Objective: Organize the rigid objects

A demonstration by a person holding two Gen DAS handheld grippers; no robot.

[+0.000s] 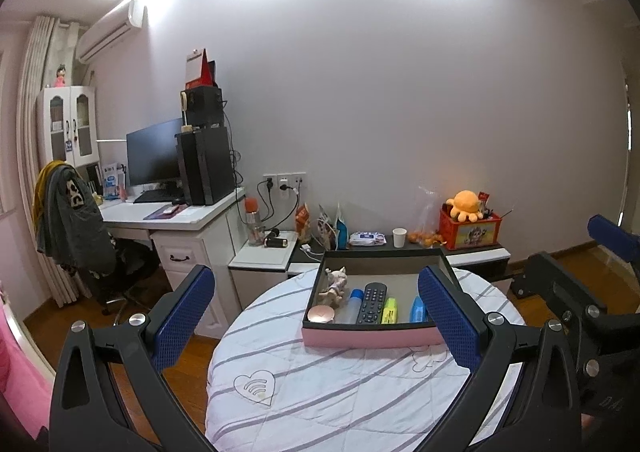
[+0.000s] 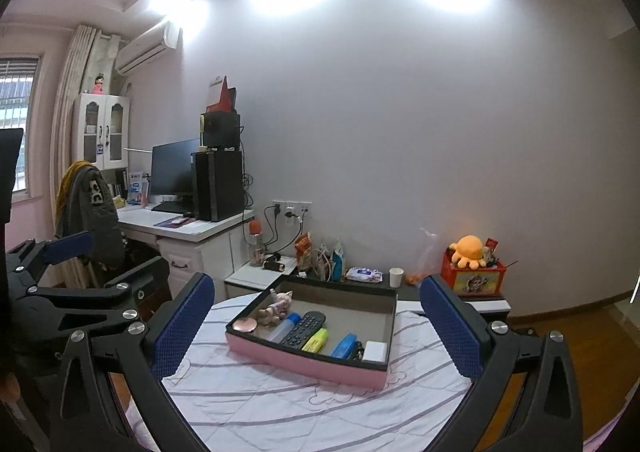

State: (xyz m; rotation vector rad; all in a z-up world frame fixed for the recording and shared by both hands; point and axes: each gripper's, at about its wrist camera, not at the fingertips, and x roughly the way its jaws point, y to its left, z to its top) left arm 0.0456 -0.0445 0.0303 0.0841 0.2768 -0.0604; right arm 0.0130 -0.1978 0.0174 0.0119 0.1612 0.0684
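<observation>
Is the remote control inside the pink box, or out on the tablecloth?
Inside. The remote control lies flat on the floor of the pink box, between the blue-capped bottle and the yellow highlighter.

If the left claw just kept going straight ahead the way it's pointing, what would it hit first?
Probably the pink tray: the open left gripper points at its near wall, above the striped tablecloth. Depth is hard to judge.

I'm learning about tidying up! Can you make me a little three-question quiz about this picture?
1. True or false: the remote control lies inside the pink box.
2. What colour is the marker beside the remote? A) yellow B) red C) black
3. Fill in: both the left hand-held gripper and the right hand-held gripper are ____ and hold nothing.

Key: 1 true; 2 A; 3 open.
</observation>
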